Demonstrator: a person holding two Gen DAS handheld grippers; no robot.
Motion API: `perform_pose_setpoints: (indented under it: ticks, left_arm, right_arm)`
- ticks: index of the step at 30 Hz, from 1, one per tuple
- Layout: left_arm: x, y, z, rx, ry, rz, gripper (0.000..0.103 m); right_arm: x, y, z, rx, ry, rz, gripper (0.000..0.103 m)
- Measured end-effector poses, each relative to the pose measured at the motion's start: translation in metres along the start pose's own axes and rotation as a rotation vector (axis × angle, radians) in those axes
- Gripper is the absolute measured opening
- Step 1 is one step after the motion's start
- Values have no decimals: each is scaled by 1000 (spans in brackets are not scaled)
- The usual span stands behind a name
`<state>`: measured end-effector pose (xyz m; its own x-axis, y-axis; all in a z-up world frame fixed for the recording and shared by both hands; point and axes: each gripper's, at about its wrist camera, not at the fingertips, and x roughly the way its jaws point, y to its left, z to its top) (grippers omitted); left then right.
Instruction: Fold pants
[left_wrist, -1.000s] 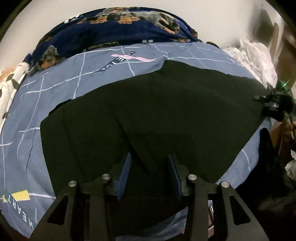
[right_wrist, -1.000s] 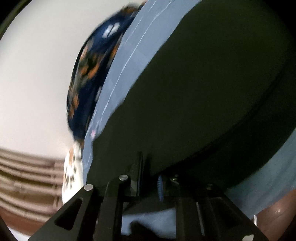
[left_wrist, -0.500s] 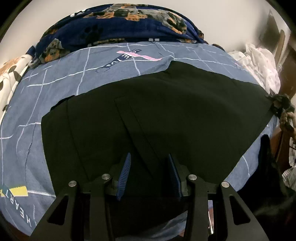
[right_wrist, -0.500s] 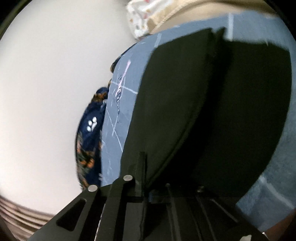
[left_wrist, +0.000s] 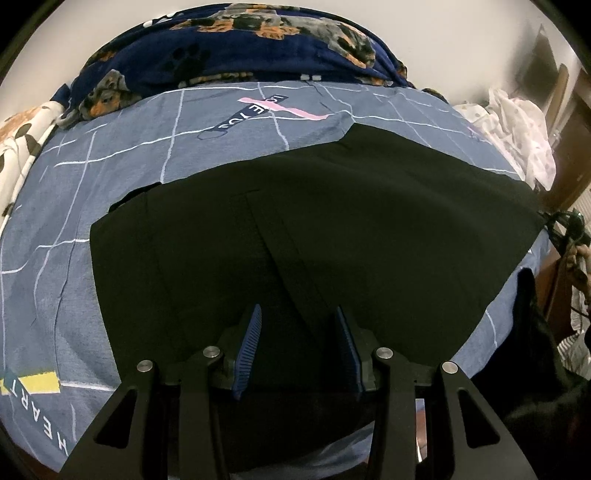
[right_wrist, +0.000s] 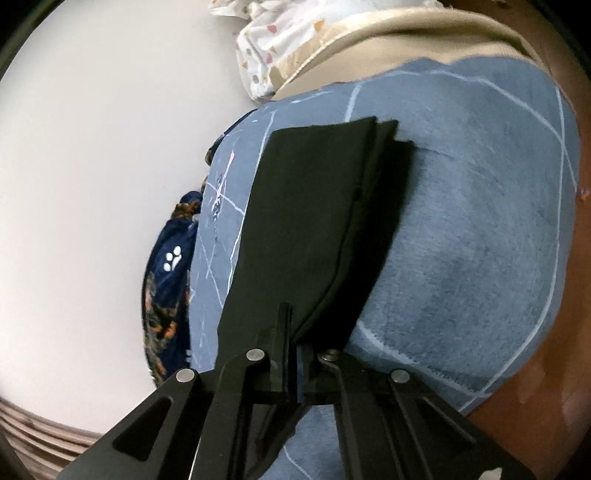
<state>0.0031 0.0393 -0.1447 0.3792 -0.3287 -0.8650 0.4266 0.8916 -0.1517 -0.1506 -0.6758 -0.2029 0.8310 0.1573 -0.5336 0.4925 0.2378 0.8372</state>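
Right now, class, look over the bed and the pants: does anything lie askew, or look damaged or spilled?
Nothing is spilled or torn. The one oddity: at the far end of the black pants the layers do not line up, a lower layer sticking out past the upper one onto the blue bedsheet. The right gripper pinches the near end.

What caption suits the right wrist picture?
Right tool shut on black pants, lifting their edge above the blue bedsheet.

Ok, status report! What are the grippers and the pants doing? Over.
Left gripper open, over the black pants. Right gripper shut on the pants' edge, lifting it off the blue bedsheet. Nothing in the way.
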Motion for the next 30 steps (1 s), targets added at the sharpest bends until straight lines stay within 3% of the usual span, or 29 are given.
perform_pose_setpoints:
  ticks: [9, 14, 15, 17, 19, 20, 23, 26, 30]
  left_arm:
    - [0, 2, 2, 31, 24, -15, 45]
    - [0, -2, 1, 53, 24, -16, 51]
    - [0, -2, 1, 56, 22, -19, 51]
    - [0, -3, 1, 58, 20, -20, 53]
    - [0, -3, 0, 58, 18, -23, 53]
    - [0, -2, 1, 56, 17, -25, 54]
    - [0, -1, 1, 48, 14, -33, 54]
    - [0, 0, 1, 35, 11, -40, 55]
    - [0, 0, 0, 33, 4, -44, 55]
  right_arm:
    - [-11, -8, 10, 12, -44, -15, 1]
    - [-32, -23, 9, 119, -125, 39, 7]
    - [-37, -16, 5, 82, -144, 12, 12]
    - [-49, 6, -7, -27, -181, -50, 12]
    - [-61, 23, -20, -85, -207, -22, 12]
    - [-62, 33, -27, -121, -194, 9, 12]
    - [-51, 66, -48, -258, -120, -11, 12]
    - [-24, 96, -68, -382, -1, 16, 12]
    - [17, 122, -102, -630, 132, -90, 12]
